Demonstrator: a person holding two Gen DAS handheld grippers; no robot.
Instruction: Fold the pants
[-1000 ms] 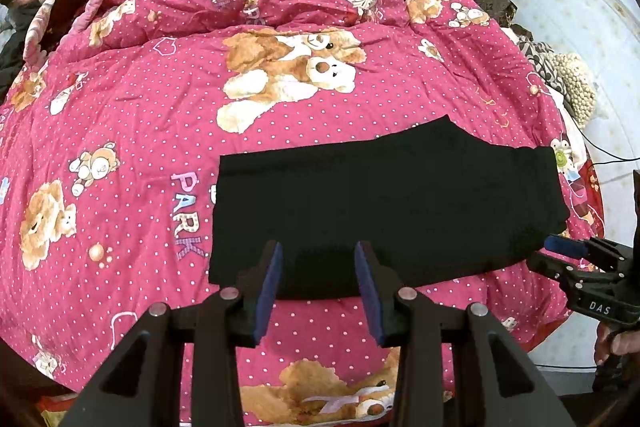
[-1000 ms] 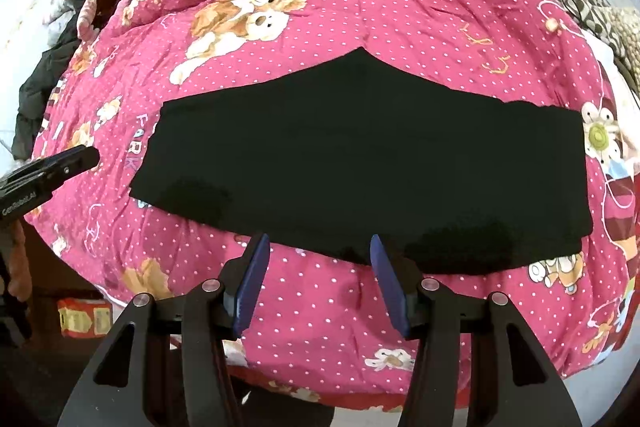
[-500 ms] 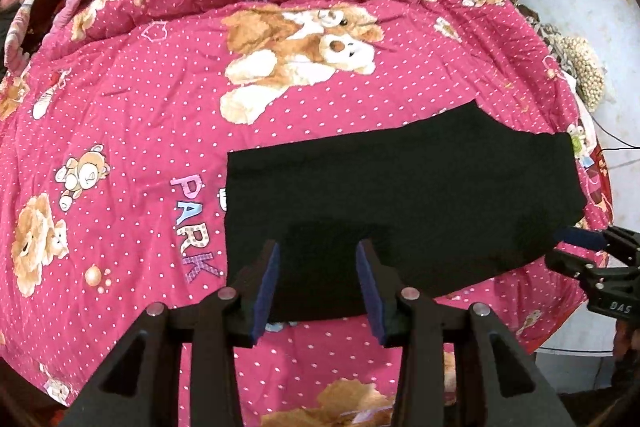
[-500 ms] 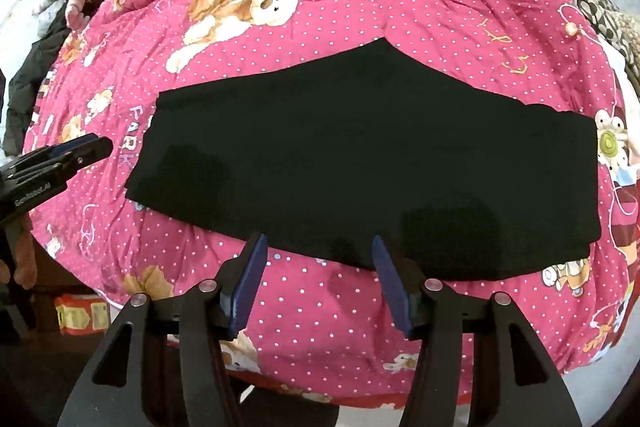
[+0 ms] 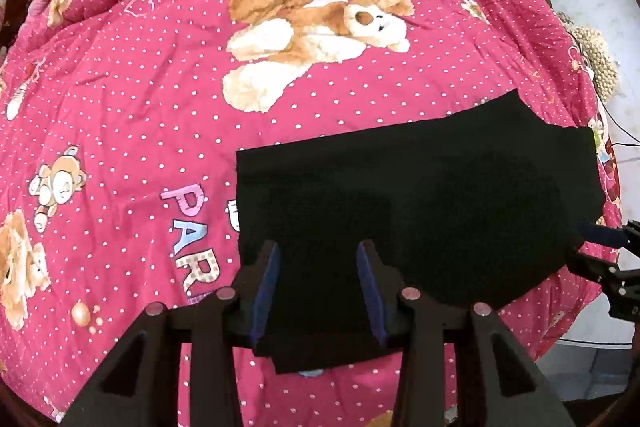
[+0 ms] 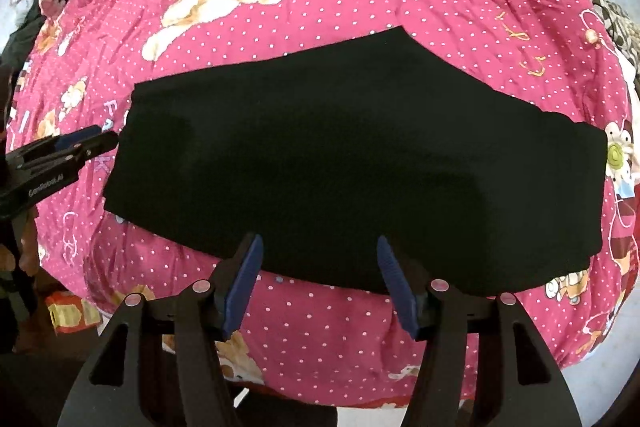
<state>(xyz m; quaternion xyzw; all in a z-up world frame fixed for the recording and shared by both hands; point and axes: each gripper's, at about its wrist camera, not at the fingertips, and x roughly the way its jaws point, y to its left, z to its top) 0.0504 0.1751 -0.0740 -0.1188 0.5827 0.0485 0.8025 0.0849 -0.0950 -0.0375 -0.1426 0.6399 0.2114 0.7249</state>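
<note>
Lying flat on a bed covered by a magenta polka-dot quilt printed with teddy bears and puppies [image 5: 168, 99], the black folded pair of pants [image 5: 420, 203] stretches sideways near the quilt's front edge, its near hem dark against the pink fabric [image 6: 360, 163]. The left gripper [image 5: 318, 287] hangs just over the pants' left end, its blue-padded fingers [image 5: 264, 291] spread wide with black cloth showing between them and nothing pinched. The right gripper [image 6: 320, 283] hovers at the middle of the near hem, its blue-padded fingers [image 6: 394, 287] likewise set wide apart and holding nothing; whether their tips touch the cloth cannot be told. In the right wrist view the left gripper's tips sit just beside the pants' left edge [image 6: 86, 143]. A large printed puppy [image 5: 316, 27] lies on the quilt beyond the pants.
</note>
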